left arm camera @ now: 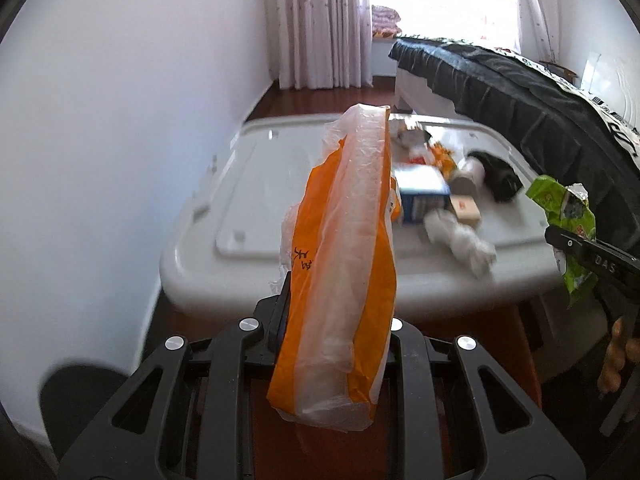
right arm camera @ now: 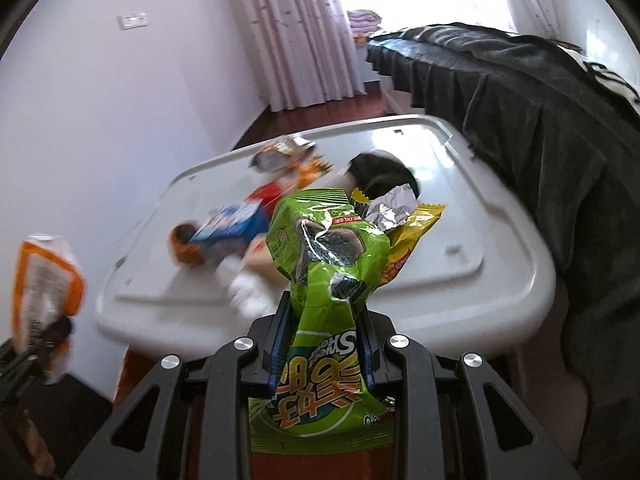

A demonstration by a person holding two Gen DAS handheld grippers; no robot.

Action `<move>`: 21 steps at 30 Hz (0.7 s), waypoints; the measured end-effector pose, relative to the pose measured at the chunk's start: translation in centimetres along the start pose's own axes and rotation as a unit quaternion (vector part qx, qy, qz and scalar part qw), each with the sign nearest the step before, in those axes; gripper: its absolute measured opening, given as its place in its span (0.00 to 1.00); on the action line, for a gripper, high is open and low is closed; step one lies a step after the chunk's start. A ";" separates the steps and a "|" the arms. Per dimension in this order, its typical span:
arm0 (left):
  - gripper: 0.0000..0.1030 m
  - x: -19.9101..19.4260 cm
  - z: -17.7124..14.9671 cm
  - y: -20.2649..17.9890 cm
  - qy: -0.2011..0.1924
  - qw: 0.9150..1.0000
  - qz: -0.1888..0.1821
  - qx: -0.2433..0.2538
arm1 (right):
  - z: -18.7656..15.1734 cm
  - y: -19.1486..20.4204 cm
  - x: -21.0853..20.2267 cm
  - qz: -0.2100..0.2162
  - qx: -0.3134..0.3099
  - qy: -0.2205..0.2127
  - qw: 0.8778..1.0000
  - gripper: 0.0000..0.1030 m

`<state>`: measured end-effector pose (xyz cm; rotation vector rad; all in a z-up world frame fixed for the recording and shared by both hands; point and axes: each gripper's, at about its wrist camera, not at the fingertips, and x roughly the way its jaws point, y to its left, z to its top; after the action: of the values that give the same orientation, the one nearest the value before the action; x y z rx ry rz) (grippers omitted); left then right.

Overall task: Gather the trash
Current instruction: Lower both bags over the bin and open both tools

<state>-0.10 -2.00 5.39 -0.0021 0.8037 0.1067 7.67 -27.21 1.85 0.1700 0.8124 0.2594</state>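
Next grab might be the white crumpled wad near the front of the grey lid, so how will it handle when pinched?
The white crumpled wad looks like soft tissue or plastic, so it probably squashes rather than resists. It seems light and may slide on the smooth grey lid if nudged. Its lumpy shape should not roll far. Blur hides its exact material.

Each fisheye camera sits just behind its own tool and looks forward and downward along the fingers. The left wrist view faces the white surface (left arm camera: 224, 216) from its near end, with the right tool (left arm camera: 568, 246) at its right edge. The right wrist view looks at that same surface (right arm camera: 460, 216) from close by, the left tool (right arm camera: 44, 336) at its left edge. Both share the surface, the curtains (left arm camera: 324, 24) and the bed (left arm camera: 520, 100)
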 end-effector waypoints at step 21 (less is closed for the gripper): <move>0.22 9.9 -11.7 0.1 0.249 0.968 -0.001 0.014 | -11.4 6.7 3.1 -0.026 -0.077 0.159 0.984 0.28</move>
<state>-1.73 -1.46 -9.86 -0.0026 1.3074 0.0935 0.23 -19.28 -6.40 -0.0403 1.1082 0.3031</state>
